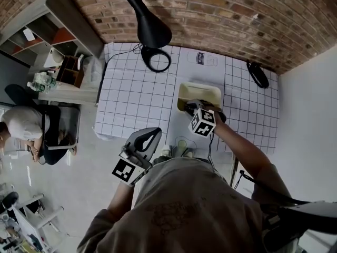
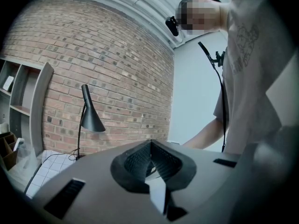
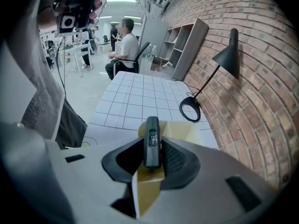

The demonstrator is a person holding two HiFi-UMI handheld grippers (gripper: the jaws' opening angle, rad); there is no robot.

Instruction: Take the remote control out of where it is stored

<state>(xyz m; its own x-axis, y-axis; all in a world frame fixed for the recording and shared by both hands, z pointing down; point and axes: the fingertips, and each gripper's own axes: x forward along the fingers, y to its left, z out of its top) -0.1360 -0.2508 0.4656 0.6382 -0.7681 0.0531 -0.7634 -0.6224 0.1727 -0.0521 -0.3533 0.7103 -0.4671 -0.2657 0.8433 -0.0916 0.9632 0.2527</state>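
A slim black remote control (image 3: 152,136) stands on edge between the pads of my right gripper (image 3: 153,143), which is shut on it. The remote's far end points toward the grid-lined table. Just beneath and beyond it lies the pale yellow storage box (image 3: 189,130). In the head view the right gripper (image 1: 190,106) sits over the near edge of that box (image 1: 200,91), and the remote is hidden there. My left gripper (image 1: 150,137) hangs off the table's near edge by my body. Its jaws meet at the tips with nothing between them (image 2: 150,146).
A black desk lamp (image 1: 150,28) with a ring base (image 1: 156,58) stands at the far side of the white gridded table (image 1: 131,99). A dark object (image 1: 258,74) lies at the far right corner. A shelf unit (image 1: 52,30) and a seated person (image 1: 26,125) are at left.
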